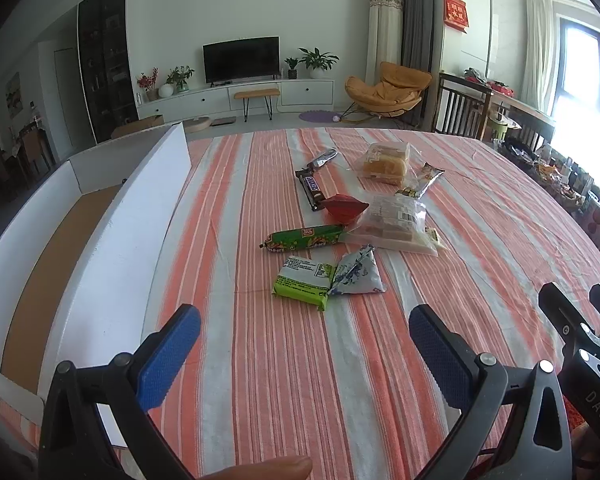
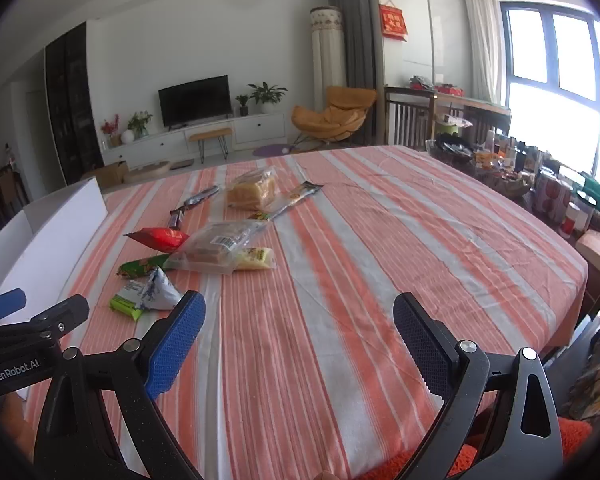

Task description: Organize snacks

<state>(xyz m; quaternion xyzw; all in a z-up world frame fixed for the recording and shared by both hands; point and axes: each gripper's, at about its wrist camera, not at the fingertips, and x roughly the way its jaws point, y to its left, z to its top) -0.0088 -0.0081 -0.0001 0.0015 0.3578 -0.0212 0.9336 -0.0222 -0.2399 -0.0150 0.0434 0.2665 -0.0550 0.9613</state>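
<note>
Nothing sorted yet: snacks (image 1: 352,216) all loose on striped tabletop (image 1: 284,360), white box (image 1: 112,240) beside them empty, left tongs (image 1: 305,338) and right tongs (image 2: 299,326) wide open, holding nothing.

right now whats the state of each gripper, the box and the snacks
left gripper: open, empty, above the cloth
right gripper: open, empty, above the cloth
white box: open, no snacks visible inside
green wafer pack: sealed, flat on the cloth, touching the blue-white pouch
green sausage: lying on its side
red packet: resting on the chocolate bar
bread bag: sealed, on the cloth
</note>
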